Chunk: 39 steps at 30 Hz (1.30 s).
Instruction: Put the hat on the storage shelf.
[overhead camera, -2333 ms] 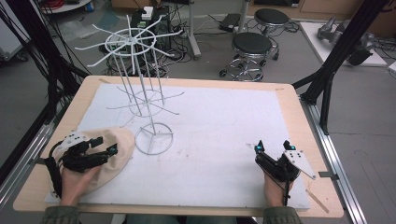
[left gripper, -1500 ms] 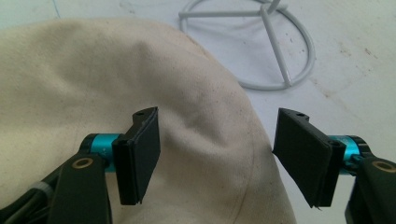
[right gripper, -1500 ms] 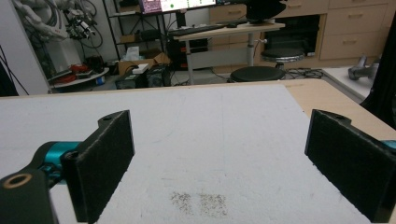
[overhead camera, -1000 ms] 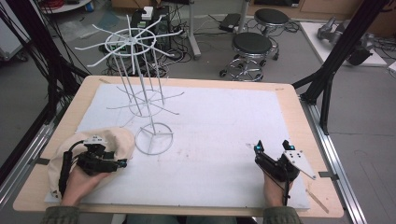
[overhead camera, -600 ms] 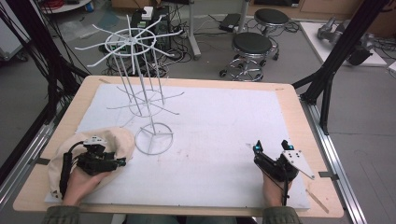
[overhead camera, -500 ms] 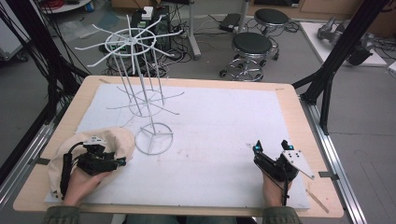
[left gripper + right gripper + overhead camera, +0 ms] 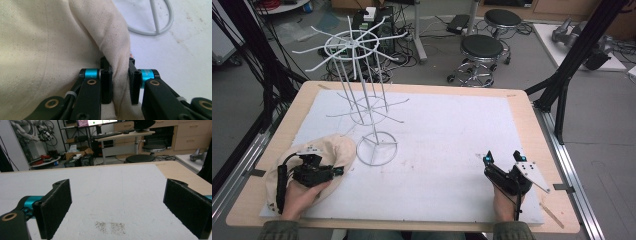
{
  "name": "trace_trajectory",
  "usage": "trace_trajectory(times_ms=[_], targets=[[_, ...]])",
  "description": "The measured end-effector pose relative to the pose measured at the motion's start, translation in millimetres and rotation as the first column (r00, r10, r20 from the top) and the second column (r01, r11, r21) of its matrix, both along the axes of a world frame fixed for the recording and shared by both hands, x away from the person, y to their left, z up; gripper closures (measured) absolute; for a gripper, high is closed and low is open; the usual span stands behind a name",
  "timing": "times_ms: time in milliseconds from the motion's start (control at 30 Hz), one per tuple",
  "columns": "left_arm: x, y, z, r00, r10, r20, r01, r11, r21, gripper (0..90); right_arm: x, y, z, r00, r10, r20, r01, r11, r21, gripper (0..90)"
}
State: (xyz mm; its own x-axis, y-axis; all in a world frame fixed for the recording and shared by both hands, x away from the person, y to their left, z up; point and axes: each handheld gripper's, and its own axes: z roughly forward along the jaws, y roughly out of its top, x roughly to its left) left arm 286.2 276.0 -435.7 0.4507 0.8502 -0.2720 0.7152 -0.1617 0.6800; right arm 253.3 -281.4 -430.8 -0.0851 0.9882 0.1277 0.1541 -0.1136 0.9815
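okay, grab step is what i see in hand. my left gripper (image 7: 337,171) sits at the lower left of the high view, and its jaws have just been closing; in the left gripper view they are pinched tight on a raised fold of the cream cloth hat (image 7: 50,45), fabric squeezed between the pads (image 7: 107,83). the hat (image 7: 329,150) lies on the white mat (image 7: 452,135) at lower left, its edge just beside the ring base of the white wire rack (image 7: 377,148), not touching it as far as i can tell. the rack stands upright at the upper left of the frame, hook arms spread out at the top and halfway down.

my right gripper (image 7: 502,158) rests at lower right, well apart from everything, jaws spread wide with nothing between them; the right gripper view shows bare mat (image 7: 112,195) between its two pads (image 7: 56,207).

my read: pick is made, lift not yet begun. next move calls for raising the hat clear of the mat, carrying it up and right toward a rack arm, and keeping the pinch firm, since a thin fold could slip. the rack looks light, so a bump may tip it; the right gripper could steady the base.
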Motion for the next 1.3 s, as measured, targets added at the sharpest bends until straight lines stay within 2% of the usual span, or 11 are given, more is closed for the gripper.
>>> trace_trajectory(times_ms=[167,200,333,667,900,967,1167,1300], targets=[[-2.3,2.1,0.7,0.9997,-0.014,0.021,0.015,0.9999,-0.008,78.5,0.2,-1.4,-0.5,1.0000,-0.001,-0.003,0.001,1.000,0.009,7.0],[-3.4,3.0,2.1,0.9996,-0.016,0.024,0.017,0.9996,-0.025,78.4,0.0,-1.9,-0.3,1.0000,0.003,0.003,-0.003,1.000,0.008,7.0],[-4.3,6.1,4.3,0.9992,-0.026,0.029,0.027,0.9985,-0.048,78.3,-0.8,-1.5,-0.1,1.0000,0.007,0.004,-0.007,1.000,0.016,7.0],[-8.1,15.0,15.7,0.9962,-0.020,0.085,0.029,0.9933,-0.112,77.7,-0.1,-1.7,-0.3,0.9999,0.009,0.008,-0.009,1.000,0.013,7.0],[-10.1,20.4,22.9,0.9933,-0.024,0.113,0.040,0.9896,-0.139,76.0,0.0,-1.6,-0.4,0.9999,0.008,0.008,-0.008,1.000,0.011,7.0],[-11.0,20.0,24.6,0.9925,-0.021,0.121,0.037,0.9903,-0.134,75.9,-0.2,-1.0,-0.3,0.9999,0.011,0.004,-0.011,1.000,0.015,7.0],[-14.6,22.5,33.0,0.9863,-0.011,0.165,0.037,0.9875,-0.153,75.9,0.0,-1.7,-0.3,0.9999,0.009,0.008,-0.009,1.000,0.011,7.0],[-18.1,28.1,41.0,0.9798,-0.001,0.200,0.035,0.9856,-0.166,75.8,0.2,-1.7,-0.4,0.9999,0.009,0.008,-0.009,1.000,0.009,7.0]])
